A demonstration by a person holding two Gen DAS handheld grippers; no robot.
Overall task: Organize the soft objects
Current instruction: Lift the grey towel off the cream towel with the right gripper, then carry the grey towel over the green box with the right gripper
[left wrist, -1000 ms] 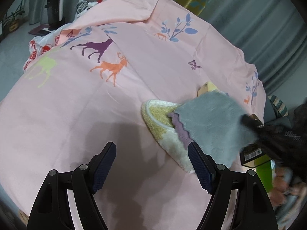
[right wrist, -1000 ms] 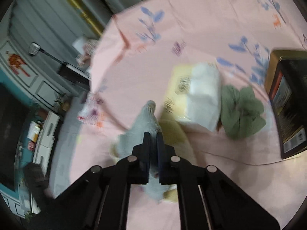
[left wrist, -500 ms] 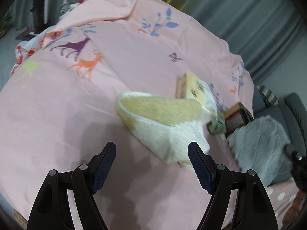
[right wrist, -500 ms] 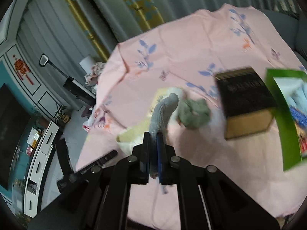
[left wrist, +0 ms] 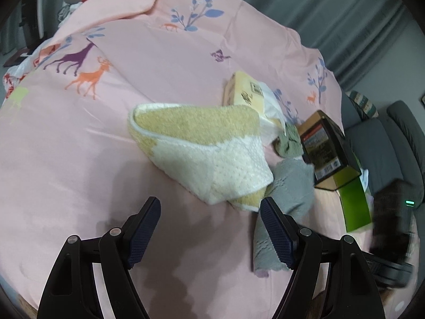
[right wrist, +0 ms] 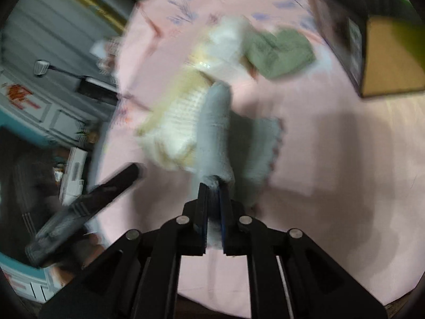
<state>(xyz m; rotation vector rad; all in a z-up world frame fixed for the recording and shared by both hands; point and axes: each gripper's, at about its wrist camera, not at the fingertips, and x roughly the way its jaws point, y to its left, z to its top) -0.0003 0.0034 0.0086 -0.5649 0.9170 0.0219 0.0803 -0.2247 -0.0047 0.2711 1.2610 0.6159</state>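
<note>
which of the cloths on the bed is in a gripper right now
The grey cloth: the right gripper pinches its end. The yellow-and-white towel and crumpled green cloth lie free.

**Soft items relative to the yellow-and-white towel**

Yellow-and-white towel [left wrist: 212,154]: folded, lying flat. Grey cloth [left wrist: 289,188]: scalloped edge, partly spread just beside the towel's near corner, one end lifted. Green cloth [left wrist: 289,143]: crumpled, beyond the towel.

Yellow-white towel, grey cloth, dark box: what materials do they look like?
Yellow-white towel: looks like terry cotton, looped nubby pile, matte. Grey cloth: probably microfibre or fleece, smooth short nap, scalloped edge. Dark box: likely printed cardboard, flat faces, sharp corners, slight sheen.
</note>
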